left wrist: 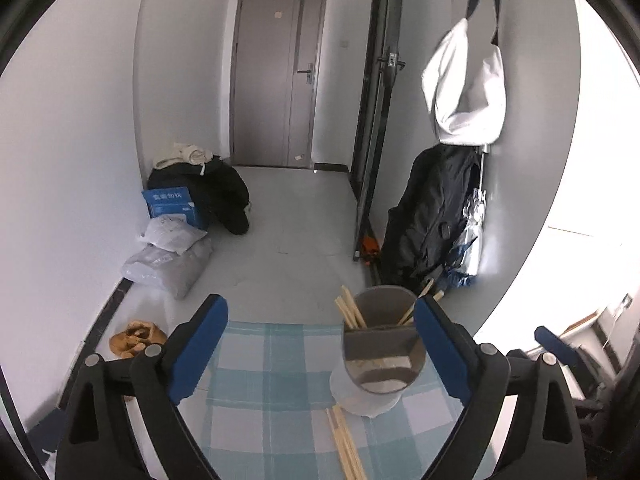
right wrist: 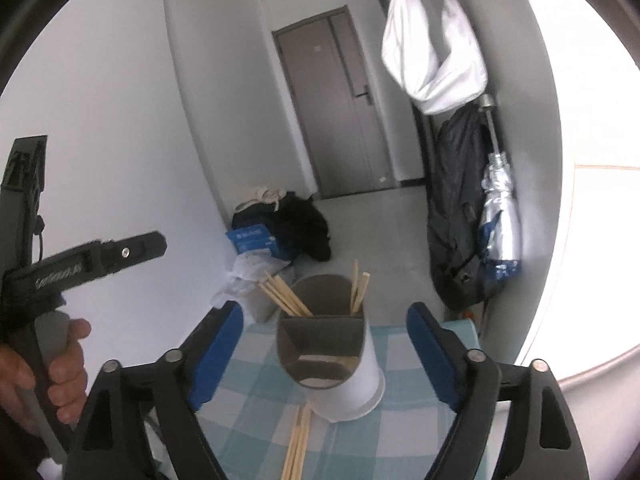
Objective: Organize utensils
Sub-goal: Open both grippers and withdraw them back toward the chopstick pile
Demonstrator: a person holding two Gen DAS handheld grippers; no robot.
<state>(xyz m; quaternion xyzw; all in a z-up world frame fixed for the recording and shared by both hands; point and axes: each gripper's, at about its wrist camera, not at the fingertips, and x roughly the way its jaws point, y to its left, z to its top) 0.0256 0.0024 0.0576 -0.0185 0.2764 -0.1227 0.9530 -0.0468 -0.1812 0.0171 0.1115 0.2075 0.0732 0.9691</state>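
Both sets of jaws are spread wide with nothing gripped. The left gripper (left wrist: 316, 344) has the holder (left wrist: 380, 340) sitting just inside its right jaw, while the right gripper (right wrist: 324, 344) has that same holder framed pretty much dead centre between its jaws.

The holder is a grey, divided tub that appears to be seated in a white cup-like base, standing upright on the checked cloth (left wrist: 272, 368) covering the worktop. Some chopsticks (left wrist: 352, 314) are already stuck in its far compartments, leaning out left and right. A few loose chopsticks (left wrist: 346, 444) are laid flat on the cloth just near of the holder, their far tips close to its base. So the job looks partly done.

What could go wrong: the holder looks tall and top-heavy, so it could easily be tipped if it gets clipped by a jaw during the next pickup. The loose sticks are thin and bunched, so one might be grabbed and the others scattered or rolled off the worktop.

Hard to tell: the near ends of the loose sticks are cut off by the frame, so an exact count isn't possible. The near compartments look empty, though their bottoms are shadowed.
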